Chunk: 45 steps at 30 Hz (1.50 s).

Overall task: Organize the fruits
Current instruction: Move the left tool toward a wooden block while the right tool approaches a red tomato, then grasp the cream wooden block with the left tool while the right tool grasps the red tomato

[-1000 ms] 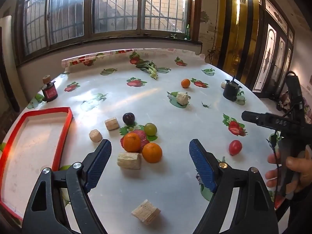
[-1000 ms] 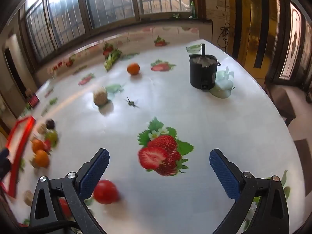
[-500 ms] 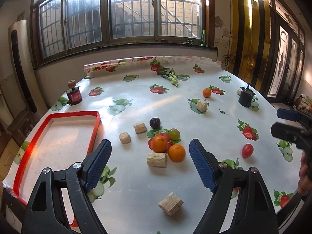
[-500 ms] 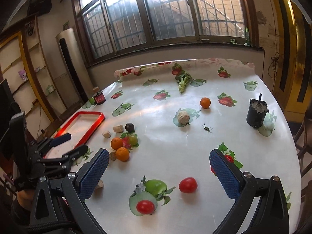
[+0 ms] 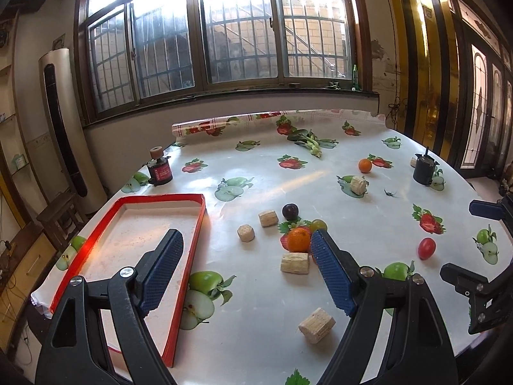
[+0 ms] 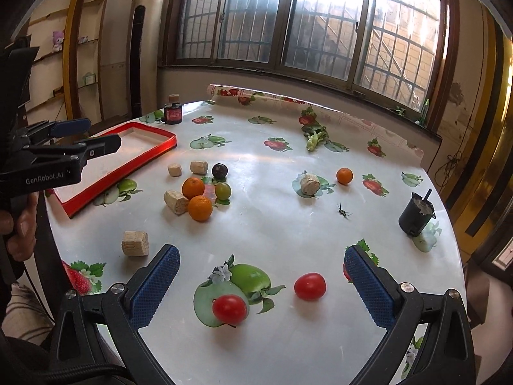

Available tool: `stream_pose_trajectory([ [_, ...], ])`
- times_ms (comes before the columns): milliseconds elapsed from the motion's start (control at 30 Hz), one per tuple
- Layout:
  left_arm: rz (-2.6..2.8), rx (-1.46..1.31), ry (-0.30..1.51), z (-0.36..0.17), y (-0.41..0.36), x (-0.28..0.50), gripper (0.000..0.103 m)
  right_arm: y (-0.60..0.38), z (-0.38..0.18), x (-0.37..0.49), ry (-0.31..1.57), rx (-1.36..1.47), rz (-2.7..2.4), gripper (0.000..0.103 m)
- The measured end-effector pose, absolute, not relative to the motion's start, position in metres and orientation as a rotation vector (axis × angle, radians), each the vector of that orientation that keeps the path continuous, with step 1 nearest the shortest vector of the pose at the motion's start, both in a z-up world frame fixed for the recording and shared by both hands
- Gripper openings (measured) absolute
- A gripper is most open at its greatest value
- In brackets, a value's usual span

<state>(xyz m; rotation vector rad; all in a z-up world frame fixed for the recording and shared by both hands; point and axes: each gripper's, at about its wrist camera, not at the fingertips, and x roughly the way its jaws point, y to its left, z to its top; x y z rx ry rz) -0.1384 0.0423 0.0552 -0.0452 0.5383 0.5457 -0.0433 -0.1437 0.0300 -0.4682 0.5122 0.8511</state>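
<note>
A red-rimmed tray [image 5: 198,224] lies at the table's left [image 6: 150,150]. Two oranges [image 6: 193,187] [image 6: 200,208], a green grape [image 6: 222,190] and a dark plum [image 6: 220,170] cluster mid-table; the plum also shows in the left wrist view [image 5: 290,210]. A third orange [image 6: 344,175] lies far right. Two red tomatoes [image 6: 310,286] [image 6: 230,309] lie between my right gripper's fingers. My left gripper [image 5: 247,272] is open and empty, above the tray's right edge. My right gripper [image 6: 261,285] is open and empty, above the tomatoes.
Several wooden blocks [image 6: 135,243] [image 6: 175,202] [image 6: 309,183] are scattered among the fruit. A black cup [image 6: 416,218] stands at the right, a small red jar [image 6: 173,113] at the back left, leafy greens [image 6: 315,136] at the back. The table edge is close in front.
Both grippers have pulled back and up from the table, so more of it shows. The left view swung left over the tray; the right view swung left onto the tomatoes.
</note>
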Motion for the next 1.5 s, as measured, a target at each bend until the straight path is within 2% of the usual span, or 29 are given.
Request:
stream_pose_trajectory([
  [1500,0.445,-0.034,0.57,0.041,0.009,-0.149,0.082,-0.167,0.027,-0.045,0.501,-0.437,0.793,0.103],
])
